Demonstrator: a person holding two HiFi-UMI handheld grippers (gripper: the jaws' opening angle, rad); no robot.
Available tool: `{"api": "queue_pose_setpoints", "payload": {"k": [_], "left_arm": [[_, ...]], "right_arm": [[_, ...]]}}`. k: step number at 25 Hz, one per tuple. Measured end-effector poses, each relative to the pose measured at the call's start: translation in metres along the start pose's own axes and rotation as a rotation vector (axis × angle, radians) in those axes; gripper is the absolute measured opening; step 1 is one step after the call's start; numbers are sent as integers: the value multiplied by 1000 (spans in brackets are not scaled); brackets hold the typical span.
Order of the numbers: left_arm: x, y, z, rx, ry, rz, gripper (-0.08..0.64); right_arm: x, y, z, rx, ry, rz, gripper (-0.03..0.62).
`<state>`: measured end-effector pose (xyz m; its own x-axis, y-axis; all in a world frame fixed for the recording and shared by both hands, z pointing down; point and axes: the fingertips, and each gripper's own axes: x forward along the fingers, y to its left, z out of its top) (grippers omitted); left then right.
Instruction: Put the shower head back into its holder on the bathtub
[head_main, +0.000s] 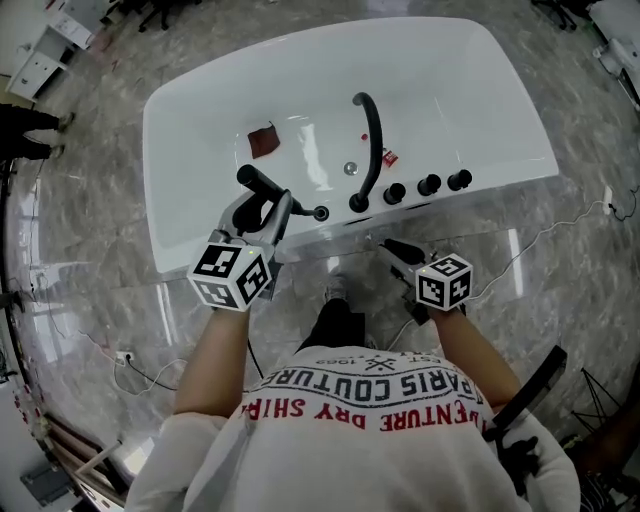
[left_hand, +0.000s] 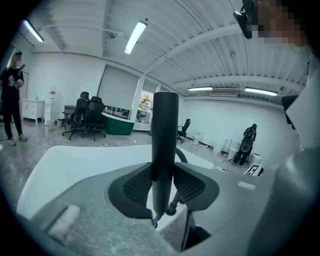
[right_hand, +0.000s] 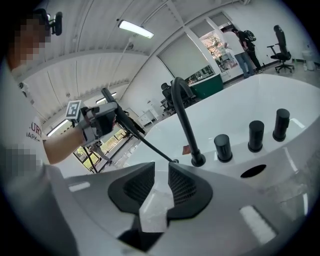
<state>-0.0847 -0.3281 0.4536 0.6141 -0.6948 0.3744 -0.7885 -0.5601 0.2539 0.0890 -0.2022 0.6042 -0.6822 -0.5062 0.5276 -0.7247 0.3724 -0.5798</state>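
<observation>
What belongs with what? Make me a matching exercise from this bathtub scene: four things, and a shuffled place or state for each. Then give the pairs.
Things
1. shower head
2. right gripper
3. black knobs
4. reddish-brown square

Places or states
a. in a row on the rim of the bathtub
b. lying inside the bathtub
c. clamped between the jaws of the left gripper
d. jaws apart, nothing between them

Pairs: 1-c, 2-d, 3-a, 4-b
</observation>
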Motion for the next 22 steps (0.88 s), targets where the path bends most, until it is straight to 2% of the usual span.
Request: {"api": "queue_pose_setpoints", "payload": {"k": [4, 7, 10, 14, 18, 22], "left_arm": [[20, 2, -28, 0, 16, 27, 137], [40, -2, -55, 26, 36, 41, 137], [61, -1, -82, 16, 64, 58, 137], [75, 9, -118, -46, 94, 75, 137], [84, 30, -157, -150, 138, 145, 137], [90, 37, -177, -204, 133, 181, 137]], "right_arm": [[-11, -7, -13, 14, 15, -25, 77], [-21, -18, -21, 15, 17, -60, 29], [-25, -30, -20, -18, 21, -98, 0], [-25, -32, -14, -61, 30, -115, 0], [-22, -30, 3, -65, 0, -100, 0], [-23, -24, 18, -73, -39, -92, 0]]}}
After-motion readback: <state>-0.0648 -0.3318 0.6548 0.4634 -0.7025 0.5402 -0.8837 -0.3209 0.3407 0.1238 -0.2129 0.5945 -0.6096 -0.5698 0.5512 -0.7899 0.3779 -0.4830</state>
